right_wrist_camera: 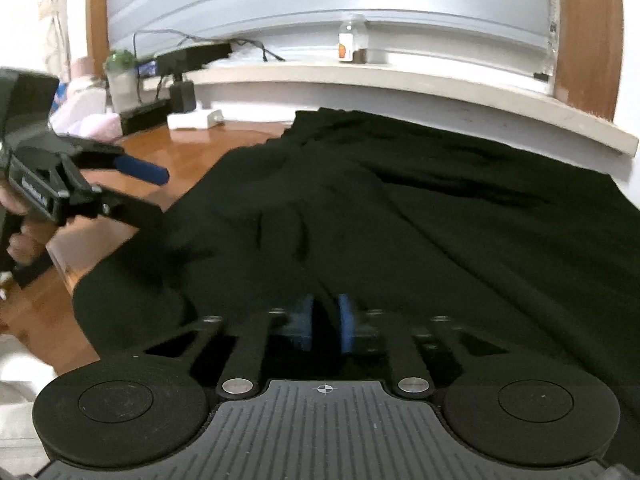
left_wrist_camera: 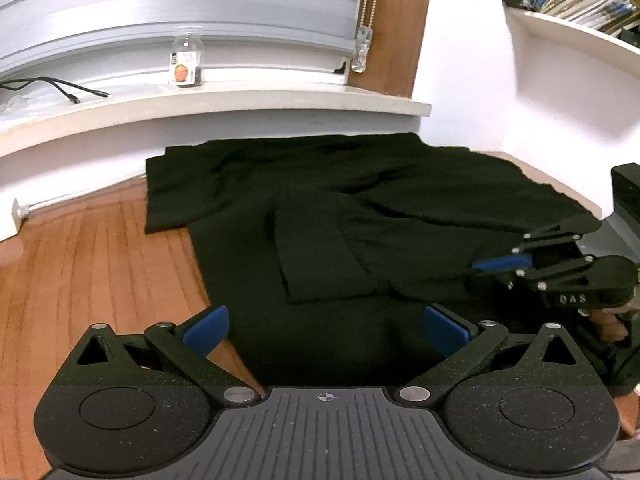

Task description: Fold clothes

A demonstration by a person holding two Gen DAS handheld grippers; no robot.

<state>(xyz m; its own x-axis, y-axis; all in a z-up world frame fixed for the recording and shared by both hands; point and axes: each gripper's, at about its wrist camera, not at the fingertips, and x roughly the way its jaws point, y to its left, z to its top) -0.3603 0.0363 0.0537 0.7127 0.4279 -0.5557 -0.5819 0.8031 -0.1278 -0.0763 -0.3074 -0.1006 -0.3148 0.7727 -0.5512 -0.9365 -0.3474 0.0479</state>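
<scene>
Black garment [left_wrist_camera: 360,216] lies spread on the wooden desk [left_wrist_camera: 80,264] just below the window sill [left_wrist_camera: 224,104], one flap already laid over its middle. Right tongs [right_wrist_camera: 325,322] pressed together on a fold of cloth at the garment's near edge, pads w/ fabric pinched between; prob. the anchor for lifting that edge over. Left tongs [left_wrist_camera: 326,330] spread wide, hovering over the garment's near-left hem, nothing gripped; likely lining up to take a matching corner so both sides lift evenly. Small bottle [left_wrist_camera: 186,62] on sill, well apart from the garment.
</scene>
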